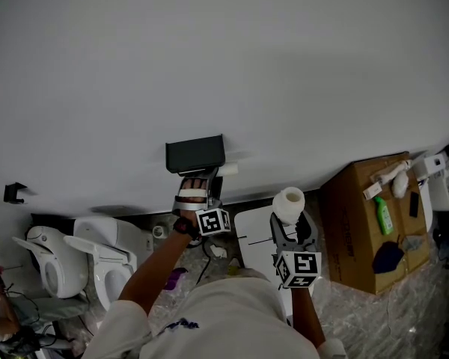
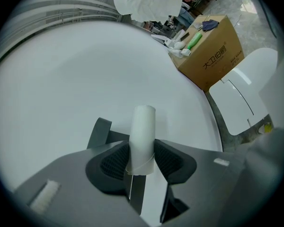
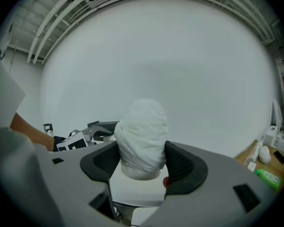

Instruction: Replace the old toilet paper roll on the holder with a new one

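Left gripper view shows the left gripper (image 2: 142, 162) pinching the slim white cardboard tube (image 2: 143, 129) just below the black wall holder (image 1: 195, 154); pinch gently, carry it clear; the right gripper (image 3: 142, 167) clasps the plump white paper roll (image 3: 142, 134) nearby.

free: wall (image 1: 224, 51) above holder (image 1: 195, 154) | blocked: box (image 1: 352, 219) right, toilets (image 1: 101, 253) left

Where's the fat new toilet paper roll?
Head view, right of centre: the new roll is clamped in the right gripper, left of the cardboard box.
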A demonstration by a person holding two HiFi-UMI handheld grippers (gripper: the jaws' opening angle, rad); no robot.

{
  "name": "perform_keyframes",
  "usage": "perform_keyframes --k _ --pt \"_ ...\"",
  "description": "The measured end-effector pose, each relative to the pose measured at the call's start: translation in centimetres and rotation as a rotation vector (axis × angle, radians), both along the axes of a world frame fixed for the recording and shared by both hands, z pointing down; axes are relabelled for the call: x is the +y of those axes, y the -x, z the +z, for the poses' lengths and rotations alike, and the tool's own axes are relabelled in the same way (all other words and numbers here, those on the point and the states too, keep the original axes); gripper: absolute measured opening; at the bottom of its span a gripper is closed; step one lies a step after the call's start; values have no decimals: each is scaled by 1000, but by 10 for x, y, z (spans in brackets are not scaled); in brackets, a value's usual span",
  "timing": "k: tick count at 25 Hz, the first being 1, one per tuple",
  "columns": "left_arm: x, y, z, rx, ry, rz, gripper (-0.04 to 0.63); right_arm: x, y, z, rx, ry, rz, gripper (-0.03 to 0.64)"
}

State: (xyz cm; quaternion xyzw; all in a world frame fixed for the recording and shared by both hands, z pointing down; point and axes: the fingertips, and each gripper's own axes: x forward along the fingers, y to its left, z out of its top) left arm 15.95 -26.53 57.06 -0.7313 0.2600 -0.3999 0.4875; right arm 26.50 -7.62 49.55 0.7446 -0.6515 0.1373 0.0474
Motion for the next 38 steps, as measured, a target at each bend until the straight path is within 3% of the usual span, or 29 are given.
perform_keyframes --k 22,27,30,38 --pt "30 -54 -5 69 45 109 176 14 -11 8 3 36 60 296" --pt "43 -49 -30 218 120 76 176 14 -17 7 13 31 75 298" --pt "51 -28 -53 335 162 30 176 14 -21 8 12 28 88 298" --pt "51 39 -102 674 374 -86 176 1 -22 8 59 35 54 298"
